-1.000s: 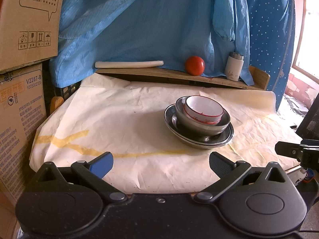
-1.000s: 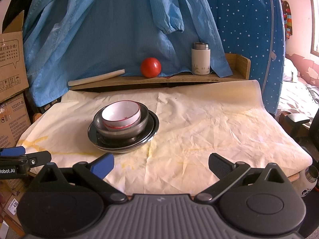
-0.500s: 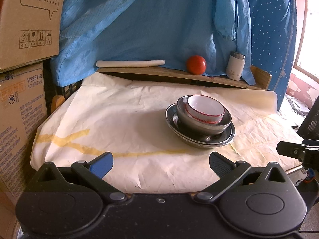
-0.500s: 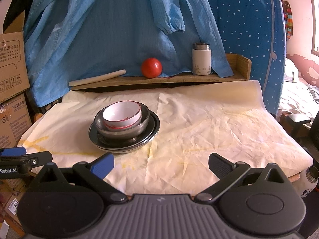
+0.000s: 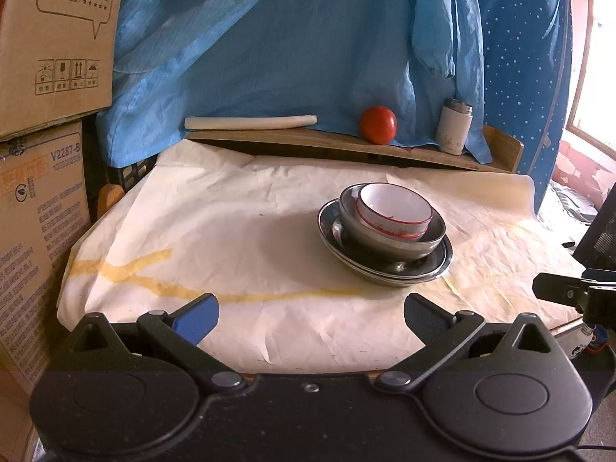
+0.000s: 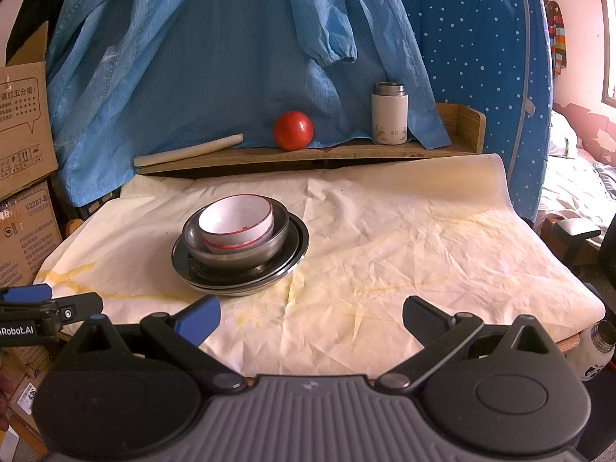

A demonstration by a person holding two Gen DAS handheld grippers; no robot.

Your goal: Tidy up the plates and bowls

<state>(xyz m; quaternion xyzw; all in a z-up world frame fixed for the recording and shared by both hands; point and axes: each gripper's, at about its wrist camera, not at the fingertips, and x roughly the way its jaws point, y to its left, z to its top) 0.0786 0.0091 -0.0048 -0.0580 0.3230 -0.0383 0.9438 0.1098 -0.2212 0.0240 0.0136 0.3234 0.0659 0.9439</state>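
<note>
Resting on the wrinkled cream paper sheet (image 6: 404, 238) that covers the table, your dishes sit in one nested stack: a white ceramic bowl with a red rim (image 6: 238, 220) tilts inside a round stainless-steel bowl (image 6: 246, 248), which stands on shallow round steel plates (image 6: 287, 260). From your right wrist view the stack lies ahead and to the left; from your left wrist view the same white bowl (image 5: 394, 210), steel bowl (image 5: 389, 236) and plates (image 5: 400, 269) lie ahead and to the right.

Your left gripper (image 5: 311, 313) hovers at the near table edge with its jaws wide apart and nothing between them. Your right gripper (image 6: 311, 313) does the same, jaws spread and holding nothing. Both are well apart from the stack.

Behind the sheet, a low wooden shelf (image 6: 346, 152) carries a pale rolled paper tube (image 6: 188, 150), a round red tomato (image 6: 292, 130) and a white cylindrical flask with a metal cap (image 6: 389, 113), in front of hanging blue cloth (image 6: 231, 50). Brown cardboard boxes (image 5: 42, 115) stand stacked at the left.
</note>
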